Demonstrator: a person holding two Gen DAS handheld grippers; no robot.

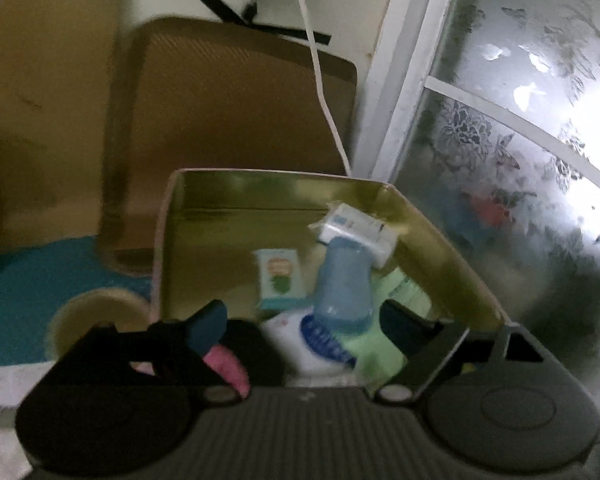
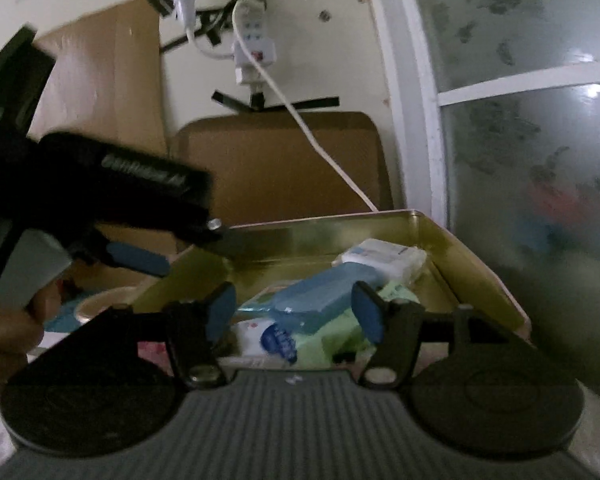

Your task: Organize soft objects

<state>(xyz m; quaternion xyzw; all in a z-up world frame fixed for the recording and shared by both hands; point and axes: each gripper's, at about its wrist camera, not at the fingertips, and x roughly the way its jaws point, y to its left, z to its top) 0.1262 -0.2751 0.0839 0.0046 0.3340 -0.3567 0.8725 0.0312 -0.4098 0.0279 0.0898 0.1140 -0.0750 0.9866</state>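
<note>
An open gold tin (image 1: pixel 260 173) holds several soft packs. A white tissue pack (image 1: pixel 356 228) leans in its far right corner, and a blue pack (image 1: pixel 342 284) lies tilted over a green pack (image 1: pixel 380 344). A small teal-and-white wipes pack (image 1: pixel 280 276) and a white pack with a blue label (image 1: pixel 312 340) lie beside them. My left gripper (image 1: pixel 304 324) hangs open over the tin's near edge, holding nothing. In the right wrist view, my right gripper (image 2: pixel 294 312) is open just short of the blue pack (image 2: pixel 316 296), its pads apart from it. The left gripper (image 2: pixel 172 248) shows over the tin's (image 2: pixel 480 256) left rim.
A brown cardboard panel (image 1: pixel 228 120) leans on the wall behind the tin, and a white cable (image 1: pixel 320 80) hangs down to it from a power strip (image 2: pixel 252 44). A frosted glass door (image 1: pixel 500 140) stands at the right. A round cream ring (image 1: pixel 96 312) lies on the teal mat (image 1: pixel 28 288).
</note>
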